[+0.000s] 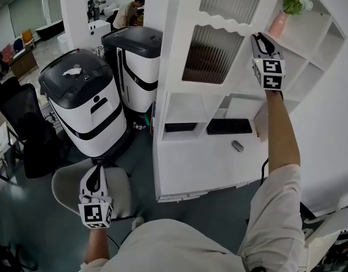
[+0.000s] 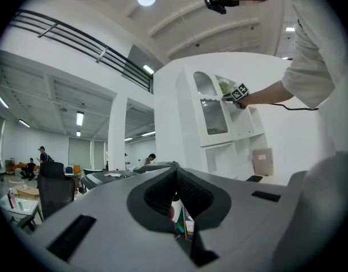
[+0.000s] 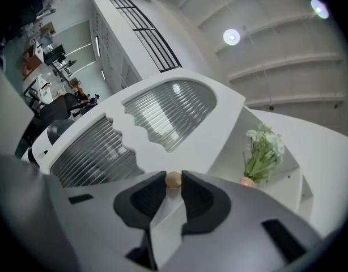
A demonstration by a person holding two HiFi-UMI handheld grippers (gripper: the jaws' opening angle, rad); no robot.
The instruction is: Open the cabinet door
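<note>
Cabinet door (image 1: pixel 230 25): one, white, with two ribbed glass panes, on the upper part of the white cabinet.
Knob (image 3: pixel 173 179): one, small and round, at the door's edge, clamped between the jaws of the right gripper (image 1: pixel 259 37).
Left gripper (image 1: pixel 94 175): one, held low over a white chair (image 1: pixel 66 190), jaws pressed together on nothing.
Worktop (image 1: pixel 196 166): one keyboard (image 1: pixel 229 127), one mouse (image 1: pixel 237 145).
Shelf: one pink vase (image 1: pixel 279 23) of flowers.
Floor: two black-and-white machines (image 1: pixel 86 106).
</note>
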